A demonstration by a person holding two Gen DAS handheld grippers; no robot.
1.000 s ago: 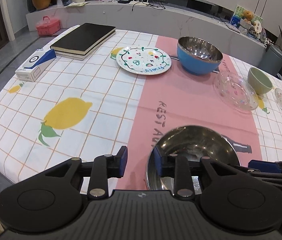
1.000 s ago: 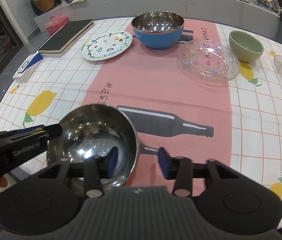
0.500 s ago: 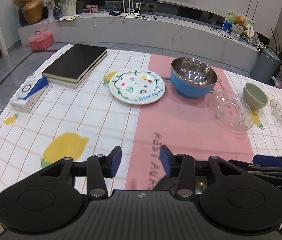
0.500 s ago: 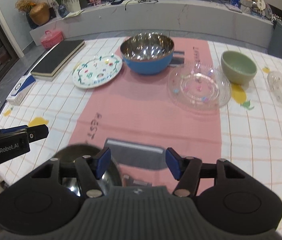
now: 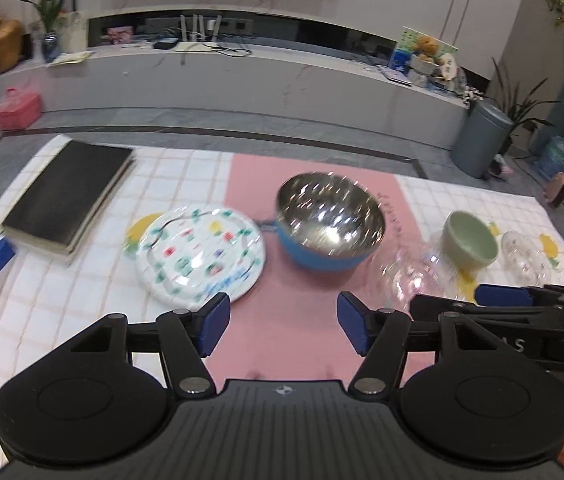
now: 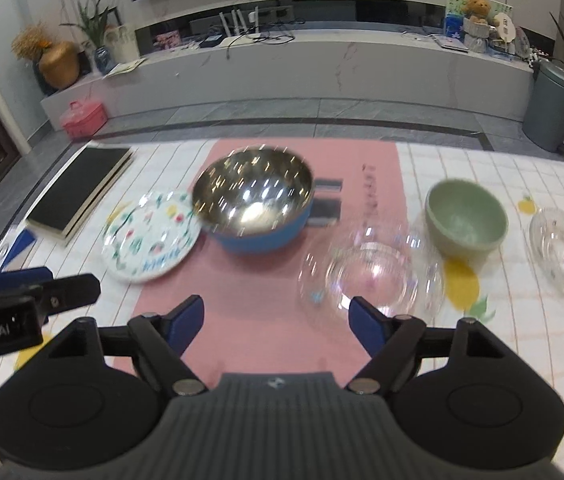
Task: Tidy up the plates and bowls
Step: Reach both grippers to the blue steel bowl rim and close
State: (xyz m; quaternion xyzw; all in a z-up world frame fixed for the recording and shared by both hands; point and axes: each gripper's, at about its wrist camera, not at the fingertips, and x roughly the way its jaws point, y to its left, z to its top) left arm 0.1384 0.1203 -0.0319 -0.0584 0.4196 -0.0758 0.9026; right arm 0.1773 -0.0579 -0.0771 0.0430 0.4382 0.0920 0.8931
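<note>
both your left gripper point(image 5: 280, 324) and right gripper point(image 6: 276, 325) are opening with nothing between them; straight ahead sits the blue steel bowl point(image 6: 254, 206), stiff, light, slick, so pinch its thin rim, not the rounded wall.

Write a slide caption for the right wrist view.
Right claw, opening and empty, faces a blue-sided steel bowl, painted plate, two clear dishes and green bowl.

Marble wall point(image 5: 401, 8), long white console point(image 5: 242, 76), grey tiled floor point(image 5: 242, 136)
</note>
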